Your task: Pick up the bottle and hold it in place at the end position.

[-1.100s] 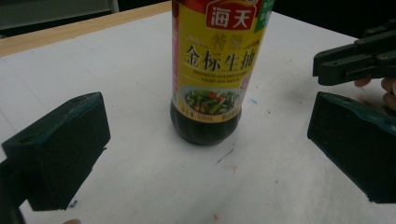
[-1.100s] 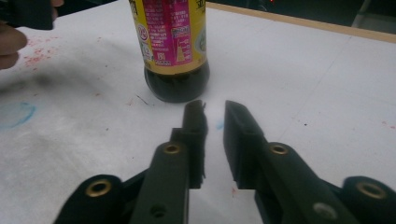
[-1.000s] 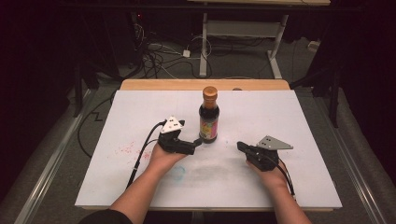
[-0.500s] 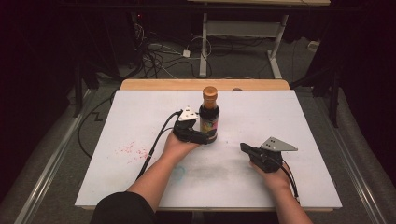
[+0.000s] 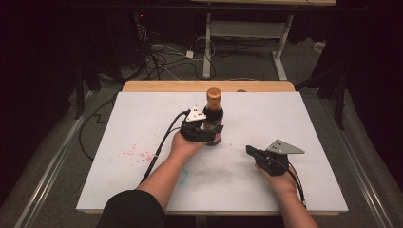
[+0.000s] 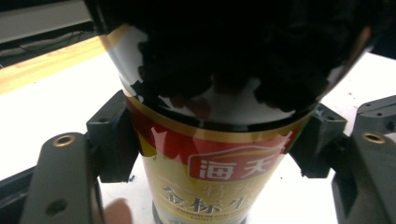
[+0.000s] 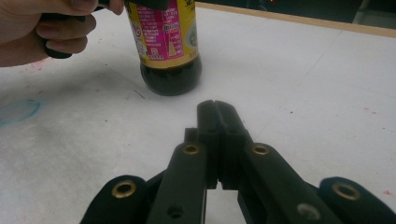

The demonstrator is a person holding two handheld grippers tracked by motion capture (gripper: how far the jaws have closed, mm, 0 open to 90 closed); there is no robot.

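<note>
Change since earlier: we are seeing the left gripper point(image 5: 212, 132), which a second ago was sitting beside the soy sauce bottle point(image 5: 213, 114) with its jaws wide, now brought in around the bottle; its jaws have just been closing, with the bottle between them.
Left gripper grip: we are pinching the bottle's labelled body, one black pad point(image 6: 114, 135) pressing on each side in the left gripper view.
Bottle position: it is standing upright on the white table point(image 5: 142, 123), towards the far middle, its base resting on the surface.
Bottle contents: we are seeing dark liquid through the clear lower part point(image 7: 171, 77) and above the label; the orange cap point(image 5: 214, 93) is sitting on top.
Right gripper: the right gripper point(image 5: 251, 152) is resting near the front right of the table, well apart from the bottle and pointing towards it, its jaws pressed together on nothing.
Table surface: faint red specks point(image 5: 135, 153) are lying left of the left forearm.
</note>
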